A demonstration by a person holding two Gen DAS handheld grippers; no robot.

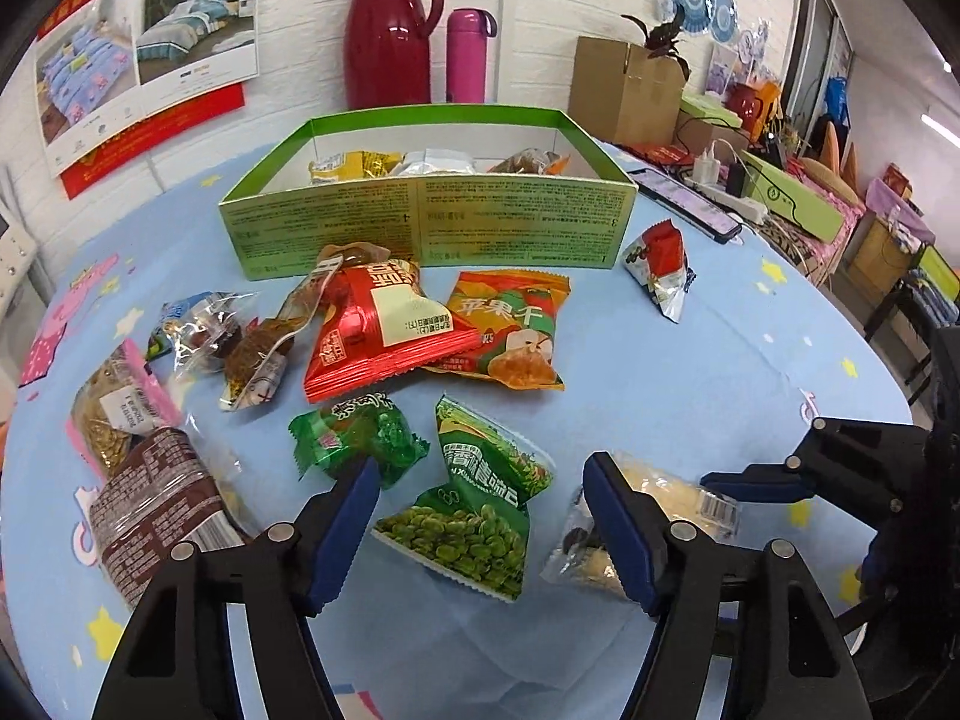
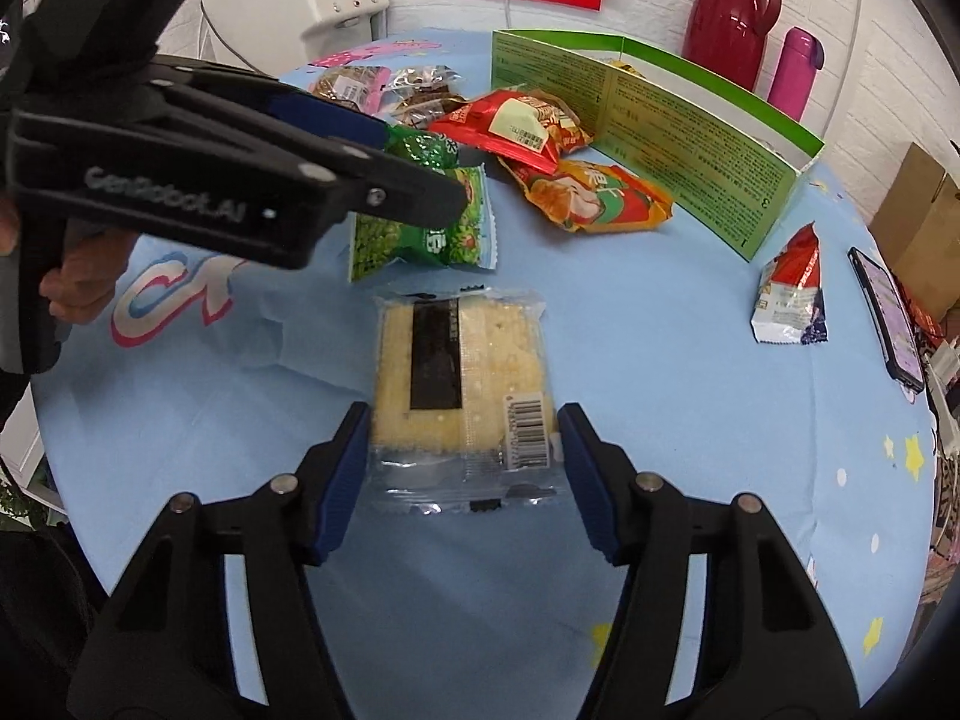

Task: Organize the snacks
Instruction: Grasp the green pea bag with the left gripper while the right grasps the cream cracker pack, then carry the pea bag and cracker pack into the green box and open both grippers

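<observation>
The green box [image 1: 420, 228], upper centre of the left wrist view, holds only a few packets along its back wall, while most snacks lie loose on the blue tablecloth [image 1: 690, 360] in front of it; the task appears at an early stage. The right gripper [image 2: 462, 450], fingers spread, straddles the cracker packet [image 2: 462, 372] at centre frame without visibly pinching it. The left gripper [image 1: 480, 516], also spread and empty, hovers above the green pea packet [image 1: 474, 516].
</observation>
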